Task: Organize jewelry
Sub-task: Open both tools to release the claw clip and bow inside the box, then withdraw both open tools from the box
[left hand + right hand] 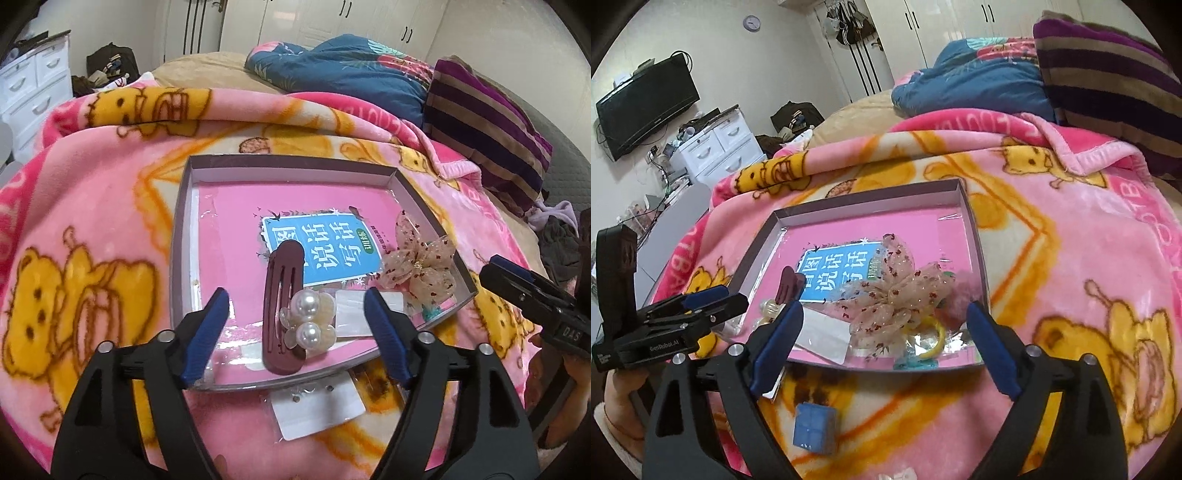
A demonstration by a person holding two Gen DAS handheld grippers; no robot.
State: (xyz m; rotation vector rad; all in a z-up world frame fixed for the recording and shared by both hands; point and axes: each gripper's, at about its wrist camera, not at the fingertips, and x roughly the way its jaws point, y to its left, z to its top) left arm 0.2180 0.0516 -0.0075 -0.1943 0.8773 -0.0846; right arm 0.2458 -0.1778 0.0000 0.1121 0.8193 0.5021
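Bed: pink bear blanket (92, 236) spread out, one shallow box (177, 236) mid-frame
Clips in box: one maroon hair clip (279, 295), one pearl flower clip (308, 325), one sheer bow (894, 295)
Cards: two white-ish ones (316, 408) (822, 338), print unreadable
Hard to see: yellow ring (936, 341) half under bow
Left hand-held gripper (295, 325): spread wide, nothing pinched
Right hand-held gripper (886, 341): also spread, empty

Maroon hair clip (282, 302); pearl-white flower clip (308, 325); red-speckled beige bow (421, 264); pink bear-print blanket (92, 229); blue cube (814, 428) at six o'clock.
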